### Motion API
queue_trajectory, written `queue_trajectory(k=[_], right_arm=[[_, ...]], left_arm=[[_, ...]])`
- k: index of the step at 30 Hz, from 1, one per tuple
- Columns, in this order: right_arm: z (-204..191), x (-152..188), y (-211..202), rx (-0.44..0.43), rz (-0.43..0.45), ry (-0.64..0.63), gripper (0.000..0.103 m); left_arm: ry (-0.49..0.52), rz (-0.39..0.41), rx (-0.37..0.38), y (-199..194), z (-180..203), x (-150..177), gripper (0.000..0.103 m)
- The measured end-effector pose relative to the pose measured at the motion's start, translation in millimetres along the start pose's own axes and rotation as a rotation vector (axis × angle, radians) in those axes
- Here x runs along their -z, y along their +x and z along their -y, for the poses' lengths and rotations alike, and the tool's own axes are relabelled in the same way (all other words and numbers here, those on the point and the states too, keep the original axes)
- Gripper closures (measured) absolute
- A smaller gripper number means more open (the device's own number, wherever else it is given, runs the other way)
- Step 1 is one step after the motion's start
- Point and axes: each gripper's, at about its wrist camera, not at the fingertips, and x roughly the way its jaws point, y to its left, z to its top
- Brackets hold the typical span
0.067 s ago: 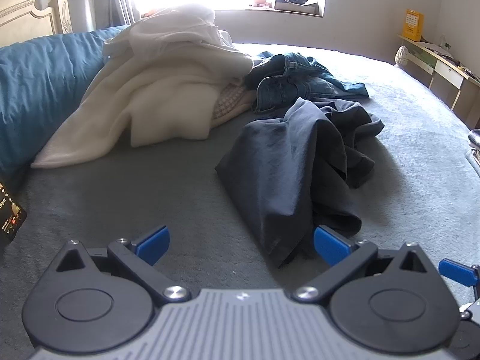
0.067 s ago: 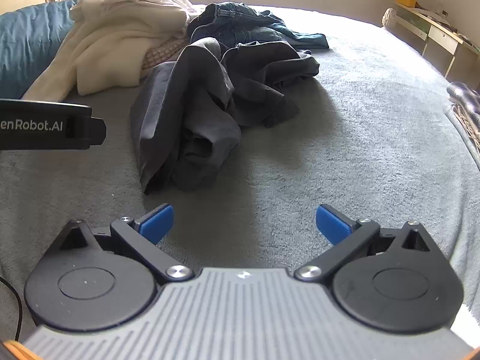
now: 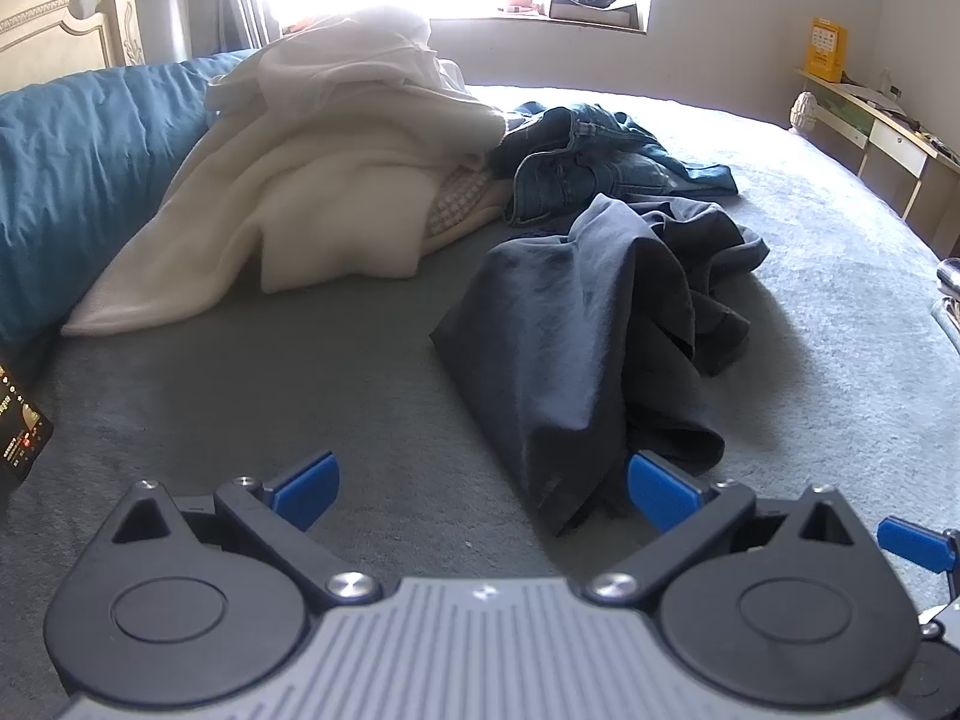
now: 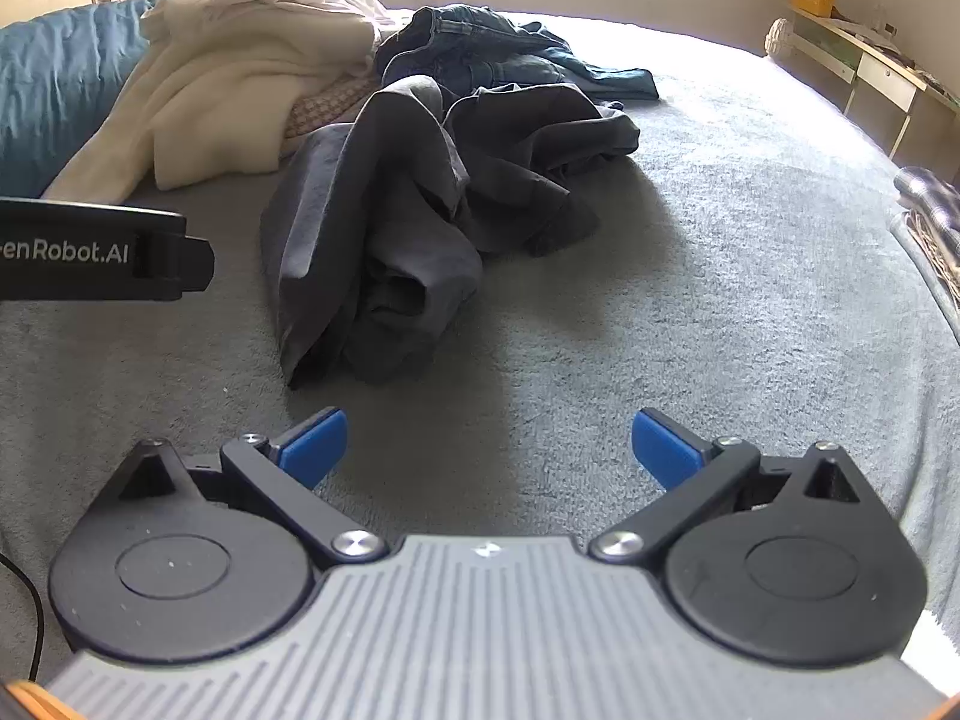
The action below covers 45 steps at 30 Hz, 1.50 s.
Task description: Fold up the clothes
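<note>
A crumpled dark grey garment (image 3: 576,324) lies mid-bed on the grey bedspread (image 3: 300,390), with blue jeans (image 3: 588,156) and a cream heap (image 3: 336,180) beyond it toward the far edge. The left gripper (image 3: 483,489) and right gripper (image 4: 489,444) hover over the near edge, jaws spread wide, holding nothing.

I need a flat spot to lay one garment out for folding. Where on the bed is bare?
Bare grey bedcover lies right of the dark grey garment, out to the bed's edge, and in front of it, by both open grippers. Another strip runs between it and the cream blanket. The far side is crowded: blanket, jeans, blue duvet.
</note>
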Motion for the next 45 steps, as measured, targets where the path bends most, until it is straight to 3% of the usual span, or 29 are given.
queue_trajectory(k=[15, 24, 31, 45], right_arm=[[-1.6, -0.5, -7.2, 0.031, 0.022, 0.018, 0.001], [1.1, 0.1, -8.0, 0.020, 0.025, 0.044, 0.001], [3.7, -0.5, -6.1, 0.029, 0.014, 0.055, 0.001], [5.4, -1.2, -4.1, 0.032, -0.004, 0.067, 0.001]], left_arm=[[-0.073, 0.032, 0.039, -5.9, -12.9, 5.6, 0.000], [-0.124, 0.045, -0.014, -5.9, -18.3, 3.5, 0.000], [-0.061, 0.053, -0.050, -3.7, -10.9, 3.4, 0.000], [-0.080, 0.027, -0.049, 0.7, -16.1, 5.4, 0.000]])
